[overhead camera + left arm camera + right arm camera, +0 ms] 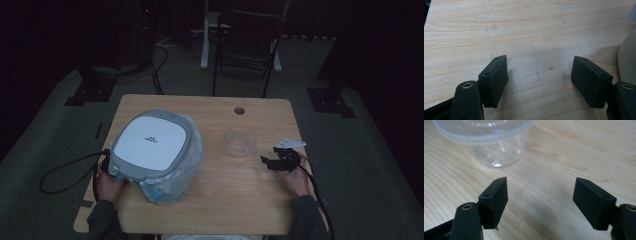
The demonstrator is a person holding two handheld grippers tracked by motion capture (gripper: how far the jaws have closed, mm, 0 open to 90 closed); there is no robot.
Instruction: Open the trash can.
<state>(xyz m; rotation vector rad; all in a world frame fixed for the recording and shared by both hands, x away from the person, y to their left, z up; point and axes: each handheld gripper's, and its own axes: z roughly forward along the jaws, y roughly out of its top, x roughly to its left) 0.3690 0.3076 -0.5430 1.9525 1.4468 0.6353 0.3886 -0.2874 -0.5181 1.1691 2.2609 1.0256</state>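
Facing clear cup (pixel 486 142), right hand-held gripper (pixel 540 202) agape, bare wood between.

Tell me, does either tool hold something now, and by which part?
Nothing is held: the left tool and the right tool are open over bare table.

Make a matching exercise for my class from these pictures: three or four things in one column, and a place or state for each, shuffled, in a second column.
Things:
1. bin
2. clear cup
3. right gripper
4. cable hole

Places or states:
A. open, with bare table between its jaws
B. at the table's far edge
C. on the table's left half, white lid shut
D. upright, empty, near the table's middle

Pairs: 1-C, 2-D, 3-A, 4-B
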